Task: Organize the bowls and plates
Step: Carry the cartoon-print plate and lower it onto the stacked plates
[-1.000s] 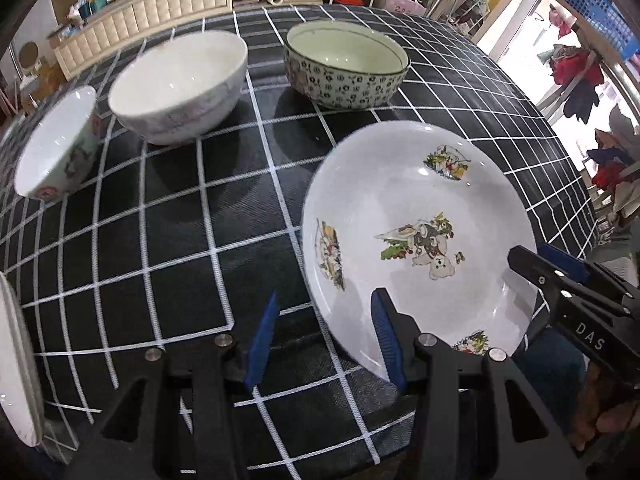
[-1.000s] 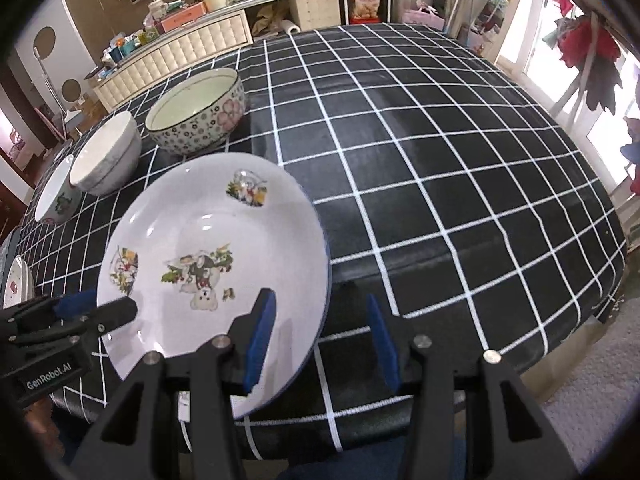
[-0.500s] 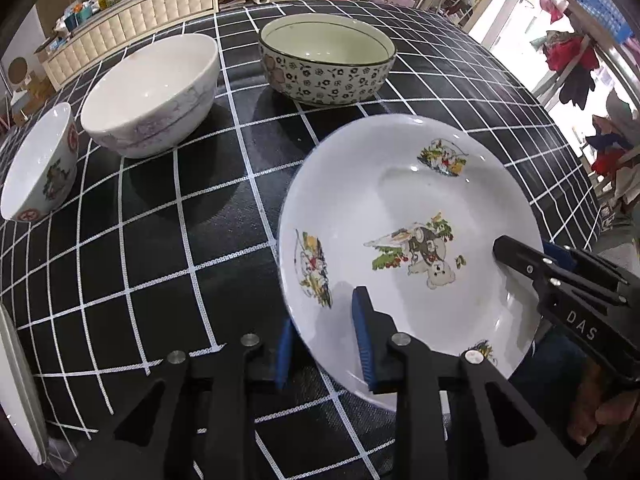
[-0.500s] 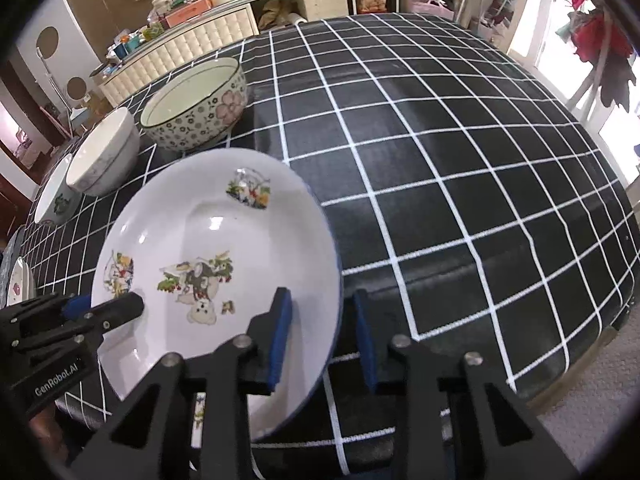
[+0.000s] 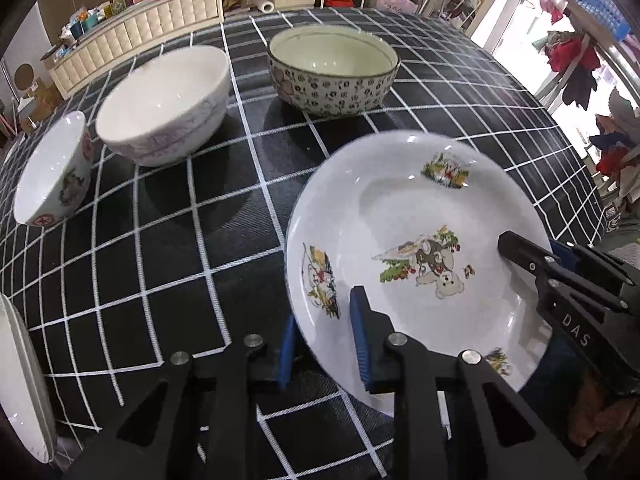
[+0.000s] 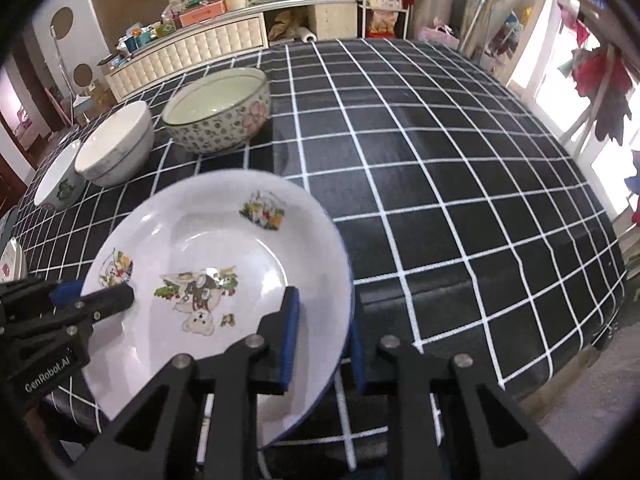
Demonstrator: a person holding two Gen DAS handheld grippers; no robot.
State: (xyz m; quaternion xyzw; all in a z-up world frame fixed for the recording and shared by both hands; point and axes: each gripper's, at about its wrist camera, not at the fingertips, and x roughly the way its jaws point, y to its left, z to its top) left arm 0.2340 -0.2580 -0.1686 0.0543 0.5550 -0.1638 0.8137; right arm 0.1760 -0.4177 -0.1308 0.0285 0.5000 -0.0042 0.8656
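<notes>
Both tools, the left tool [image 5: 326,340] and right tool [image 6: 322,342], have just closed onto opposite rims of the cartoon plate [image 5: 400,220], tilted in front of the patterned bowl [image 5: 332,76]; next, likely a level two-handed carry.

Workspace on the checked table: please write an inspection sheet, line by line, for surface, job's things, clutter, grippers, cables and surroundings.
Surface: black tablecloth with white grid.
Job's things: white cartoon-print plate; floral patterned bowl, plain white bowl and small white printed bowl in a row behind it; another white plate's edge at far left.
Clutter: nothing seen.
Grippers: left hand-held gripper and right hand-held gripper each clamp the cartoon-print plate's rim, jaws just closed.
Cables: nothing seen.
Surroundings: padded cabinet, hanging clothes.
</notes>
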